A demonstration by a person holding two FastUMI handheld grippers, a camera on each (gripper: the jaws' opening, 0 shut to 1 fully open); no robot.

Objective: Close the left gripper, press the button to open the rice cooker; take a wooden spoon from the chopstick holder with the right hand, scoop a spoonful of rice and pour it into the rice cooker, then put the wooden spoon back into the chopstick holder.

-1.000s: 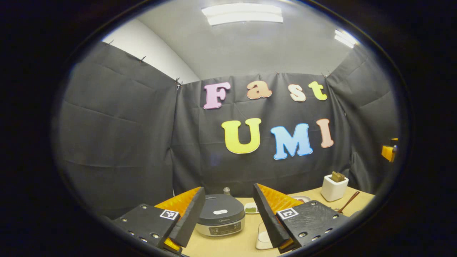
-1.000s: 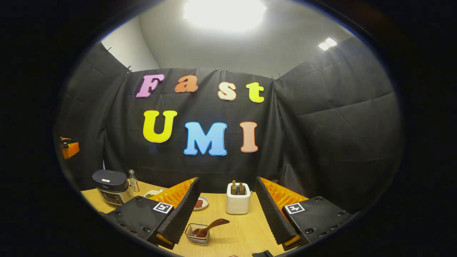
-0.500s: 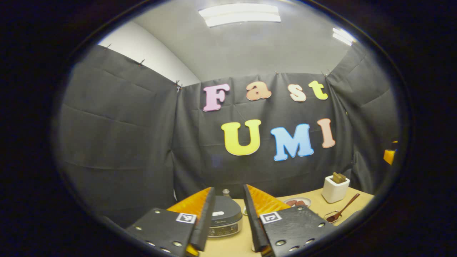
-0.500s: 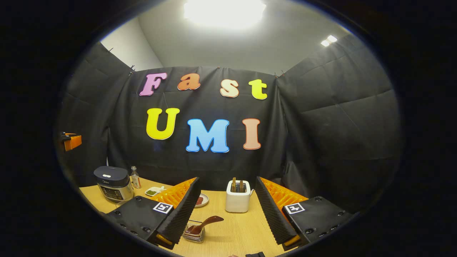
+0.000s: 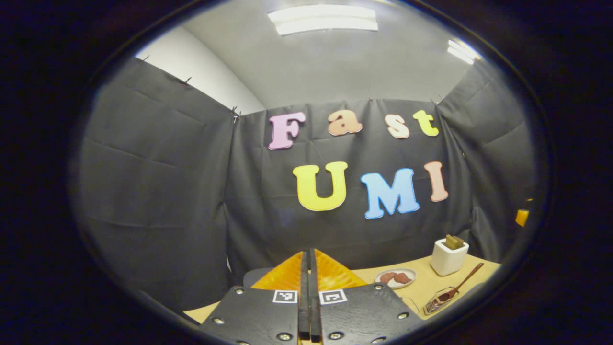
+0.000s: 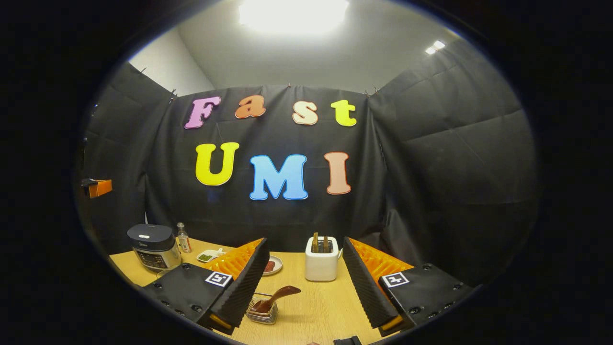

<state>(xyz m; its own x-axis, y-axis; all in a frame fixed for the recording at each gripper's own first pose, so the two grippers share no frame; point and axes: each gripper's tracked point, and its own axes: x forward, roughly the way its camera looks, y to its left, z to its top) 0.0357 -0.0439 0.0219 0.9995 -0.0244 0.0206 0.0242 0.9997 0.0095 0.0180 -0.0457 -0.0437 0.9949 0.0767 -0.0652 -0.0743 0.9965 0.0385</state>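
My left gripper [image 5: 309, 268] has its fingers pressed together on nothing, with the dark-lidded silver rice cooker [image 6: 154, 247] hidden right behind them, dead ahead. My right gripper [image 6: 304, 282] is spread wide; the brown wooden spoon [image 6: 278, 295] stands in its small wire holder [image 6: 261, 314] just ahead, left of centre, handle leaning right.

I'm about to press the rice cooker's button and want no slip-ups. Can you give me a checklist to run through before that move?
1. Left hand-held gripper closed, fingers together: ok.
2. Rice cooker lid down, ready to be opened: ok.
3. Left hand-held gripper lined up over the button: cannot tell; its own fingers hide the cooker in the left gripper view.
4. Right hand-held gripper open and free: ok.
5. Wooden spoon sitting in the holder, ready for pickup: ok.
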